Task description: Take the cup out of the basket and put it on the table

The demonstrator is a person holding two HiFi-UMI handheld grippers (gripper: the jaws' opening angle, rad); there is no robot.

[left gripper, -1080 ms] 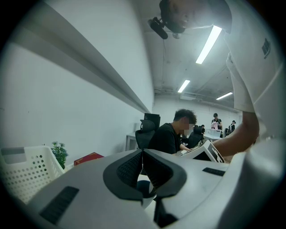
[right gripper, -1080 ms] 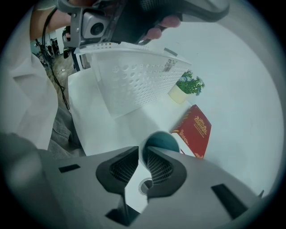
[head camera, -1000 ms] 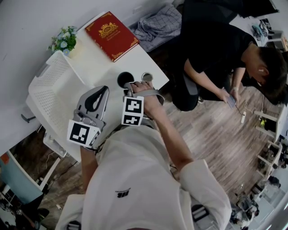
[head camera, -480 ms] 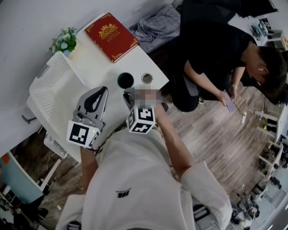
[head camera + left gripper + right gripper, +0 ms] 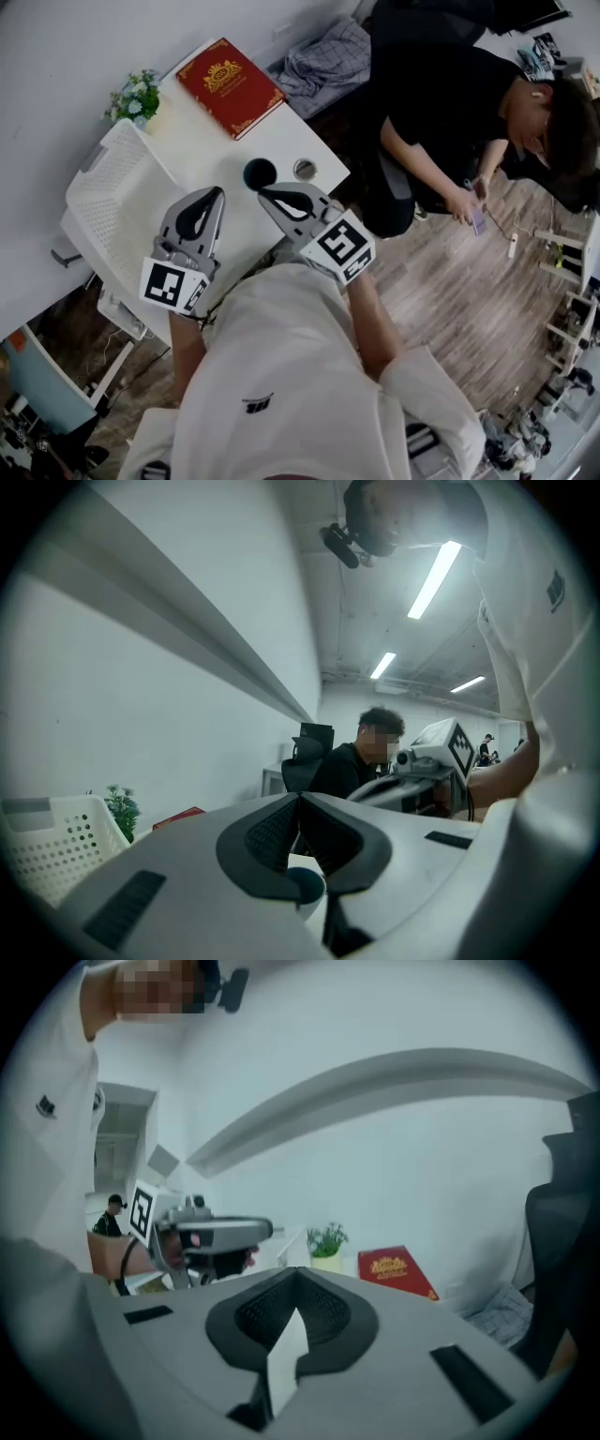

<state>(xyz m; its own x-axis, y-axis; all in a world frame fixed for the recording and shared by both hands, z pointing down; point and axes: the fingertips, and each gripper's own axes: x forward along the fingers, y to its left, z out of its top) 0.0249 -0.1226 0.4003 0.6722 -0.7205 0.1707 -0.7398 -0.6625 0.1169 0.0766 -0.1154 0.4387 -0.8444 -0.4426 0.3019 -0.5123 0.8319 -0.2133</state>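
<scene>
The fingers of the right gripper [image 5: 271, 194] are closed tip to tip with nothing between them. The right gripper view shows its dark pads [image 5: 323, 1312] meeting on empty air. The left gripper [image 5: 214, 196] is likewise shut and empty, raised over the white surface [image 5: 202, 131] between the basket and the cup.

The dark cup [image 5: 260, 172] stands upright on the surface, near the edge closest to the wearer and toward its right-hand corner. It is well apart from the white basket [image 5: 111, 192], which sits at the surface's left end. The right gripper's tips are just beside the cup but do not touch it. A small round thing [image 5: 305, 169] sits just beside the cup, nearer that corner.

Judging from this, the task looks complete: the cup is out of the basket, resting on the surface, and free of both grippers. Nothing seems left except drawing the grippers clear without knocking the cup.
</scene>
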